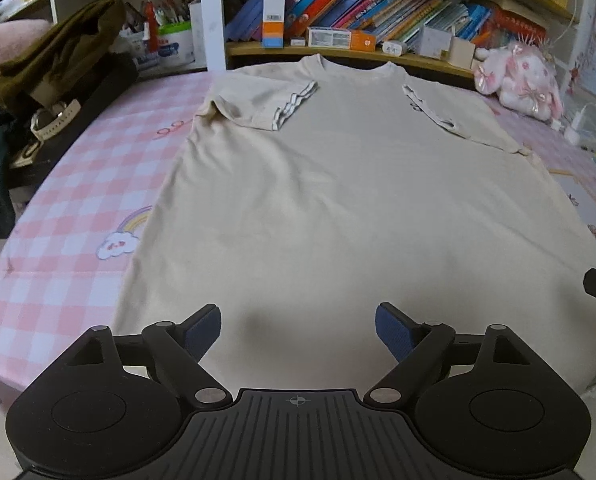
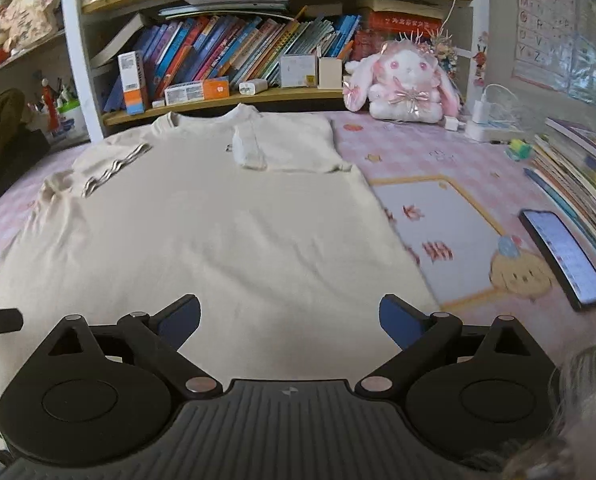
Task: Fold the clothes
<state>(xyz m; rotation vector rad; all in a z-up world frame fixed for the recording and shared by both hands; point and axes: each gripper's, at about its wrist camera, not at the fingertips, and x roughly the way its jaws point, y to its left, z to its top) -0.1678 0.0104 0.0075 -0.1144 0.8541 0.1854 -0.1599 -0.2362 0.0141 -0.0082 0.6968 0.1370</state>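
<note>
T-shirt (image 1: 318, 200) flat under both spread-jawed grippers; phone (image 2: 564, 256) only in right view, watch (image 1: 52, 118) only left.

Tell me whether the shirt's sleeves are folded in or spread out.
Folded in: both sleeves lie over the chest of the shirt, whose body is spread flat.

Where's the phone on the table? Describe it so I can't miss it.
Start at the beige T-shirt spread on the pink checked tablecloth. Look right, past the cartoon mat, toward the stacked books. The phone lies flat beside them: dark, slim, screen lit.
</note>
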